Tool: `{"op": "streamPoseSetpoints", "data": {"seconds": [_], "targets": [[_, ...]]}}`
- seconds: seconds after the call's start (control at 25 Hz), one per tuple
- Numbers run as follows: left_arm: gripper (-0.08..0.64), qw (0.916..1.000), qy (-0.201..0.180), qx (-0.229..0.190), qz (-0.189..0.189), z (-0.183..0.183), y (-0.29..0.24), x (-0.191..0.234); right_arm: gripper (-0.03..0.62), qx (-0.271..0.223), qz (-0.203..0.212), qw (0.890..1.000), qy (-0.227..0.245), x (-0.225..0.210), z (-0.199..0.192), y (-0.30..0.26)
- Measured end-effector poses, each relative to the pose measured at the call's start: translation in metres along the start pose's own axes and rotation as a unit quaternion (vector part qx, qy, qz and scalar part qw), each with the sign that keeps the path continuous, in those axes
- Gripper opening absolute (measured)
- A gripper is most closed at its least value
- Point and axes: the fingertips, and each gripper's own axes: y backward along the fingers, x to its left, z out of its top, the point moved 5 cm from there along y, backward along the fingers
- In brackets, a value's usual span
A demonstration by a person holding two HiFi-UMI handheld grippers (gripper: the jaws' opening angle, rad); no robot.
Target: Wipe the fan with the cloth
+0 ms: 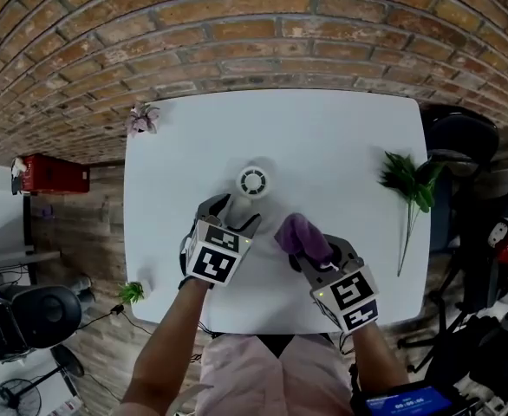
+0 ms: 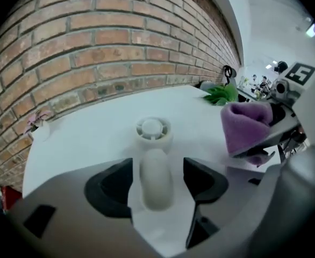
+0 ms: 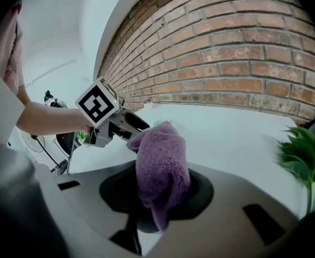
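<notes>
Fan lies on white table, handle between spread jaws of left gripper, pads clear of it, head at 12 o'clock. At 4 o'clock of the head, right gripper pinches purple cloth

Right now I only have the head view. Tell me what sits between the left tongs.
Observer: The handle of the fan stands between the left tongs, which are open, with a gap on each side.
Operator: Check the right tongs' grip.
Observer: The right tongs are shut on the cloth; its loose end droops between them.
Operator: Report cloth against fan.
Observer: In the left gripper view the cloth sits off to the right of the fan's head, clear of it.
</notes>
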Motion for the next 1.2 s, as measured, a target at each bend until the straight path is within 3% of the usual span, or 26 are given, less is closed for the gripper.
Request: {"op": "streamPoseSetpoints", "data": {"seconds": [0.12, 0.28, 0.56, 0.96, 1.2], "targets": [[0.198, 0.9996, -0.013, 0.024, 0.004, -0.005, -0.005, 0.005, 0.100, 0.004, 0.002, 1.000, 0.001, 0.000, -0.003, 0.000], [0.193, 0.9978, -0.038, 0.046, -0.027, -0.007, -0.006, -0.001, 0.100, 0.020, 0.016, 1.000, 0.010, 0.001, -0.006, -0.001], [0.192, 0.9914, -0.095, 0.068, -0.059, -0.007, -0.005, -0.024, 0.095, 0.092, 0.070, 0.993, 0.018, 0.021, -0.017, -0.024], [0.192, 0.9851, -0.138, 0.072, -0.074, -0.007, -0.005, -0.031, 0.089, 0.173, 0.078, 0.982, 0.011, 0.021, -0.006, -0.065], [0.192, 0.9821, -0.154, 0.073, -0.080, -0.011, -0.003, -0.031, 0.083, 0.174, 0.057, 0.983, -0.013, 0.013, 0.001, -0.073]]}}
